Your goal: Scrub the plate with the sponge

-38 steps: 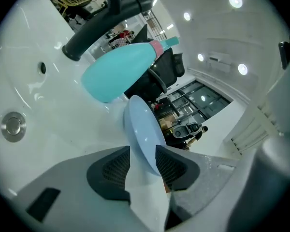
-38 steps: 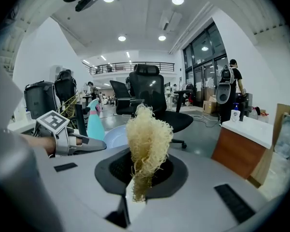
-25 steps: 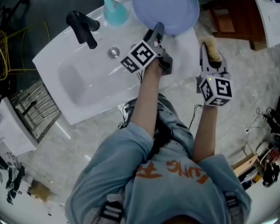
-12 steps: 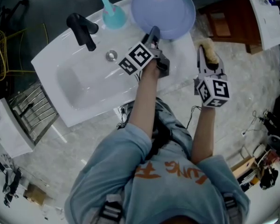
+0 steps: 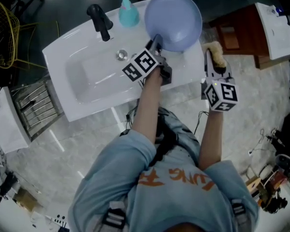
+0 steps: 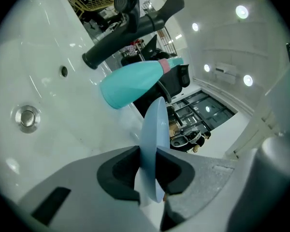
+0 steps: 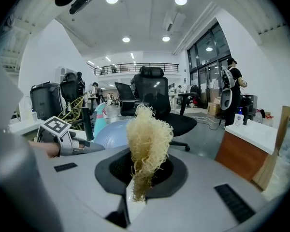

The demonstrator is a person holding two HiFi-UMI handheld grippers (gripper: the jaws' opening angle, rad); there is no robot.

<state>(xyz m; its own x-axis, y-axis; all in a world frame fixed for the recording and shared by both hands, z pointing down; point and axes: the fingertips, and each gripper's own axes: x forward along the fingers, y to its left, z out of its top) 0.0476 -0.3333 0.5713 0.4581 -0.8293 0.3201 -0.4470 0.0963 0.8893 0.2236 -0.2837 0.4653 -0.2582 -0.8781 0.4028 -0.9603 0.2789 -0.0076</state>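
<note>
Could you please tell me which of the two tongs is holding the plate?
The left tongs: their jaws are closing on the blue plate at its rim, whereas the right tongs grip the fibrous sponge.

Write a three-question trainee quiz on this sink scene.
1. True or false: the right gripper holds the sponge.
2. What is between the left gripper's jaws? A) cup B) plate C) brush
3. Fill in: the teal bottle stands beside the black ___.
Key: 1 true. 2 B; those jaws are closing on its rim. 3 faucet.
</note>
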